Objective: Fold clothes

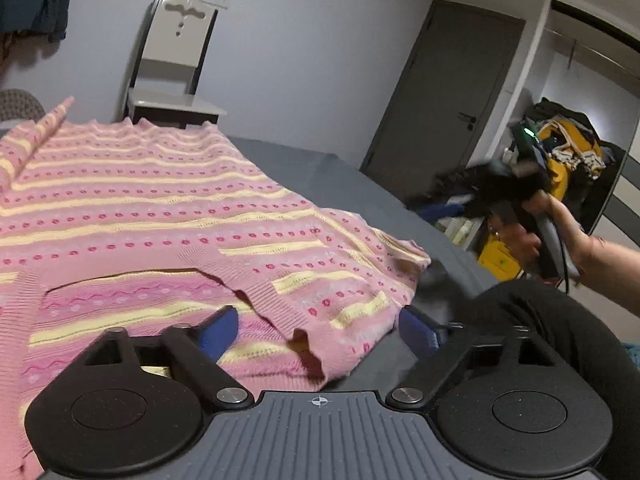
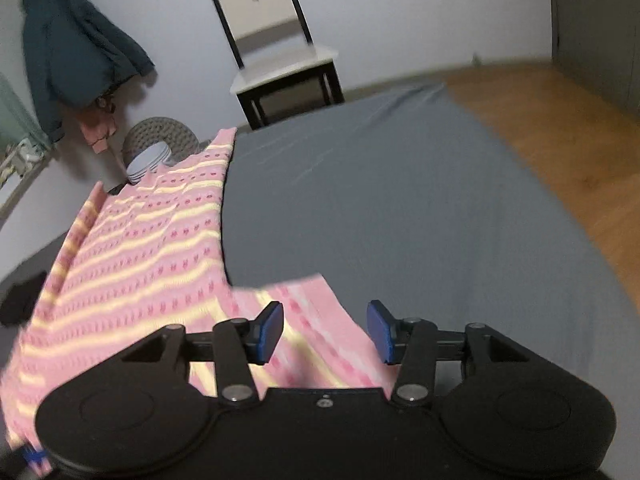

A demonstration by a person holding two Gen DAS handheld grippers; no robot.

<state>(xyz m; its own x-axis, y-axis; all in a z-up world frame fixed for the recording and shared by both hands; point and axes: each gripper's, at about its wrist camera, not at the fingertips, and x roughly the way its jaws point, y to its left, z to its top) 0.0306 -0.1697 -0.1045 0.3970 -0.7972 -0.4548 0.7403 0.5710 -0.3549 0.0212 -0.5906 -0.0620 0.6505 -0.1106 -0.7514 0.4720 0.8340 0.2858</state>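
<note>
Lying spread across the bed (image 1: 320, 168), a pink sweater (image 1: 140, 200) with yellow stripes and small red dots covers the grey sheet. Its neckline edge and one shoulder sit nearest the left tongs (image 1: 318, 330), whose blue pads stand wide apart with the knit between them, not gripped. The right tongs (image 2: 326, 330) are likewise wide, hovering above a sleeve (image 2: 304, 312) that reaches out from the sweater onto bare sheet. In the left wrist view a hand (image 1: 560, 236) holds the right tongs off the sweater's far shoulder, clear of the fabric. Beyond the sweater a chair (image 2: 280, 48) stands against the wall. A dark jacket (image 2: 72, 48) hangs on the wall beyond the sweater's other side. The right wrist view is blurred.
</note>
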